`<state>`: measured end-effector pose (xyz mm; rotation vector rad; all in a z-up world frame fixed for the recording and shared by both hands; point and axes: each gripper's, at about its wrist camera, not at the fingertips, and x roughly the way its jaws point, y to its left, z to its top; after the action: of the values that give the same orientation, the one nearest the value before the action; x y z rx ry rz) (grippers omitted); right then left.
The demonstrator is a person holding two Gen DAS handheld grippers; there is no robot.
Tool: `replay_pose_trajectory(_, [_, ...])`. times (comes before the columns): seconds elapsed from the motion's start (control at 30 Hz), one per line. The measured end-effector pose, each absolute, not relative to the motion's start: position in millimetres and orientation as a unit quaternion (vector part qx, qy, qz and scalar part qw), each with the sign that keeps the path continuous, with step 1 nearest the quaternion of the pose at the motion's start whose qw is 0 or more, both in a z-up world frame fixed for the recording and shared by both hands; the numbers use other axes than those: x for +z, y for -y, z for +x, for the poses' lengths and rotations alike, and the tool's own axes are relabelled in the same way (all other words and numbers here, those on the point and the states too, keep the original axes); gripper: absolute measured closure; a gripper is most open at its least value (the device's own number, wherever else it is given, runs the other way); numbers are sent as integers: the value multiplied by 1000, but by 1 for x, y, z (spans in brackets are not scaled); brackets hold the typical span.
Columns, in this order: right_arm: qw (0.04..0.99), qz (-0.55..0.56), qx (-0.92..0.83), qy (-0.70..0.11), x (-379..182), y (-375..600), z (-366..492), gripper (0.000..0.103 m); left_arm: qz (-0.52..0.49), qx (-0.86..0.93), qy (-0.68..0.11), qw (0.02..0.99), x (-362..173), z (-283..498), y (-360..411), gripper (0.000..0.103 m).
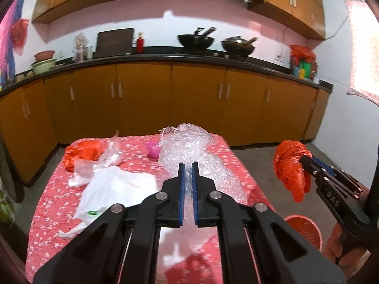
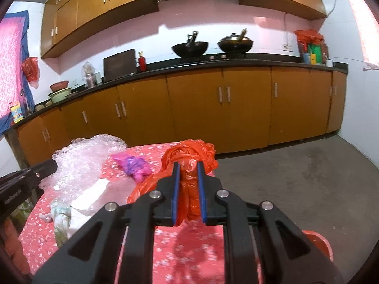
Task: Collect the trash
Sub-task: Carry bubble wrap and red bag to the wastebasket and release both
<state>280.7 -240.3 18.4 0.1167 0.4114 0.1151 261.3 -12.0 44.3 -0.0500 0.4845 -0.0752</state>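
My left gripper (image 1: 188, 165) is shut on a sheet of clear bubble wrap (image 1: 189, 151) and holds it above the table. The bubble wrap also shows in the right wrist view (image 2: 80, 158). My right gripper (image 2: 188, 165) is shut on an orange plastic bag (image 2: 189, 156) and holds it beyond the table's right edge; it shows in the left wrist view (image 1: 290, 165). On the table with the red flowered cloth (image 1: 54, 203) lie another orange bag (image 1: 80, 153), a white plastic bag (image 1: 113, 187), clear plastic (image 1: 111, 153) and a pink bag (image 2: 133, 164).
A red bin (image 1: 305, 232) stands on the floor to the right of the table, below the right gripper; its rim shows in the right wrist view (image 2: 317, 241). Brown kitchen cabinets (image 1: 189, 99) run along the far wall. The grey floor (image 2: 296, 177) lies to the right.
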Motion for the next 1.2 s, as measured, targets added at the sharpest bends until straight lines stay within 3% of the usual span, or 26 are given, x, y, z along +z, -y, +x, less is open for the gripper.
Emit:
replay_pose_trajectory(0.5, [971, 65, -58, -222, -11, 361, 246, 88, -6, -155, -262, 952, 22, 246, 134, 98])
replay_pose_trajectory(1.2, [927, 100, -157, -327, -133, 487, 215, 88, 42, -260, -363, 894, -70, 233, 284, 98])
